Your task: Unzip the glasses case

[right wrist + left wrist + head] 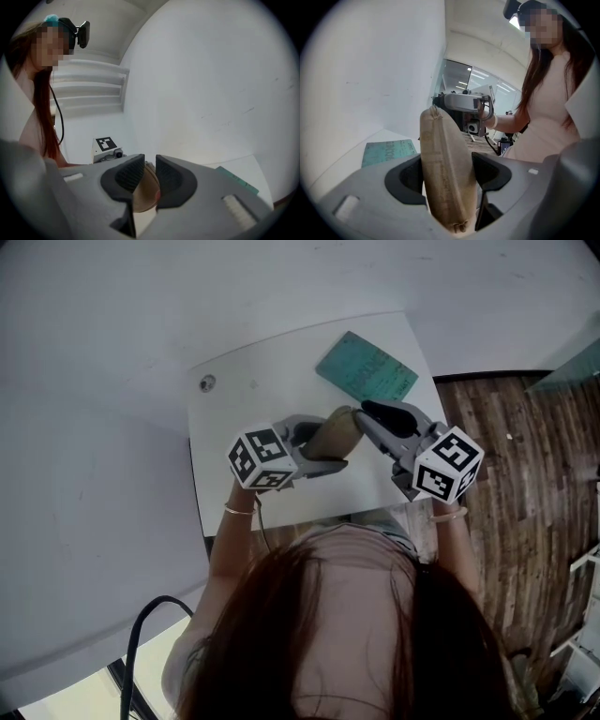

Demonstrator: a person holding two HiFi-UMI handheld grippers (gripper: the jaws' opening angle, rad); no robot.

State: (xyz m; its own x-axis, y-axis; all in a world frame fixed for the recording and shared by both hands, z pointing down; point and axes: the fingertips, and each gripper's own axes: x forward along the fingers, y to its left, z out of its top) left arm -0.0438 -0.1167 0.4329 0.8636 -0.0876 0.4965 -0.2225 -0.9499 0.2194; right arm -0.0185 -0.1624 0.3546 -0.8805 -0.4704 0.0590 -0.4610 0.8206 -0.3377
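A tan fabric glasses case [336, 433] is held up above the white table [244, 390]. My left gripper [326, 446] is shut on it; in the left gripper view the case [445, 164] stands on edge between the jaws, filling the gap, zip seam facing the camera. My right gripper [367, 414] reaches the case's far end from the right. In the right gripper view its jaws [150, 171] stand a narrow gap apart, with the case's end [143, 197] just behind them and nothing pressed between the pads. The right gripper [464, 104] also shows beyond the case's top.
A teal booklet [367, 368] lies at the table's far right corner. A small round grey thing [207, 382] sits at the far left of the table. Wooden floor [530, 474] lies to the right, a black cable [141, 629] at lower left.
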